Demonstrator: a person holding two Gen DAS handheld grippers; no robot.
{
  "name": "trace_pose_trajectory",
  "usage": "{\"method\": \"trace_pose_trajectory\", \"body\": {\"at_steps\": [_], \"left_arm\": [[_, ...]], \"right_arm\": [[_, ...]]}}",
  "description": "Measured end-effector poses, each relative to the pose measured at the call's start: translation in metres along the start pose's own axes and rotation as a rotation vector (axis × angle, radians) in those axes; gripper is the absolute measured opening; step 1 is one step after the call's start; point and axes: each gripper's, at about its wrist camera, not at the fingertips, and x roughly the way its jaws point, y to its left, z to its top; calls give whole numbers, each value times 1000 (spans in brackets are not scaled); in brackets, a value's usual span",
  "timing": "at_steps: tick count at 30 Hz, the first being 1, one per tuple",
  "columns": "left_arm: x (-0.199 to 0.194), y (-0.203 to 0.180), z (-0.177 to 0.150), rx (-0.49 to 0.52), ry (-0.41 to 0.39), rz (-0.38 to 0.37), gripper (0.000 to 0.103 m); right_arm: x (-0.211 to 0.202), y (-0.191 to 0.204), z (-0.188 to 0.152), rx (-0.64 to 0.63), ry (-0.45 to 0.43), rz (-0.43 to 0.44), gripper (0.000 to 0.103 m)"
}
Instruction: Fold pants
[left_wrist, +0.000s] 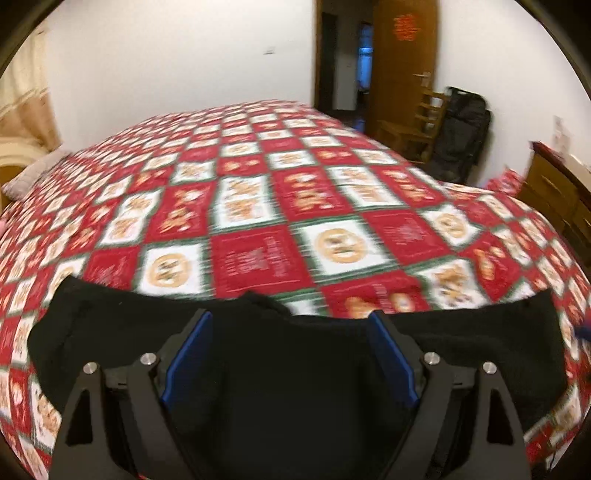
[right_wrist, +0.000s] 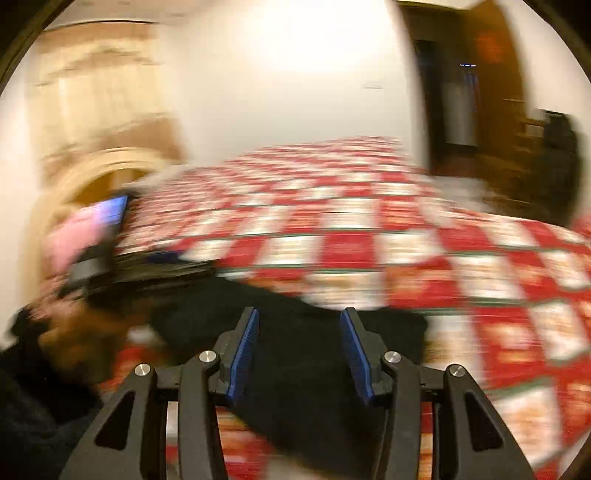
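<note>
On the bed (left_wrist: 258, 206), under its red-and-white checked quilt, the black pants (left_wrist: 110, 332) lie spread across the near edge, and here is the left gripper (left_wrist: 291, 321) right above them. Its blue-lined fingers (left_wrist: 188, 354) stand wide apart, the dark cloth showing between them, nothing pinched. Off to the left of that view a pale pillow (left_wrist: 33, 173) sits by the headboard; on the far right an open wooden door (left_wrist: 402, 70), a wooden chair (left_wrist: 417, 122) and a black bag (left_wrist: 461, 129) stand against the wall. Over to the right wrist view, and it is badly smeared by motion. The right gripper (right_wrist: 299, 317) hovers over the pants (right_wrist: 295, 369) too, its fingers (right_wrist: 243, 350) parted with black fabric between them, seemingly gripping nothing. At the left of that view a black device with a lit screen (right_wrist: 110, 214) shows, likely the other handheld unit, though the blur hides the detail.
</note>
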Motion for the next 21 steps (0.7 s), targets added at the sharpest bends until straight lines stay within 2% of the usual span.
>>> {"method": "trace_pose_trajectory", "body": {"at_steps": [2, 4, 7, 9, 10, 14, 16, 19, 21], "left_arm": [[-4, -16, 1, 28, -3, -39, 87], [-6, -32, -1, 54, 9, -97, 87], [-5, -55, -9, 105, 13, -115, 87], [1, -66, -15, 139, 31, -117, 87], [5, -69, -19, 151, 42, -100, 87], [19, -64, -33, 159, 92, -20, 87], [23, -49, -41, 118, 110, 15, 89], [20, -29, -51, 16, 129, -44, 89], [14, -28, -57, 23, 122, -45, 90]], "right_arm": [[0, -35, 5, 84, 24, -63, 48], [9, -58, 8, 159, 67, -53, 48], [32, -68, -1, 198, 154, -31, 48], [59, -63, -7, 186, 223, -61, 47], [63, -62, -9, 187, 234, -78, 37], [66, -71, -13, 253, 207, -147, 21], [60, -76, -16, 293, 181, -157, 20], [46, -91, -28, 399, 125, -170, 20], [38, -97, -32, 434, 105, -164, 18]]}}
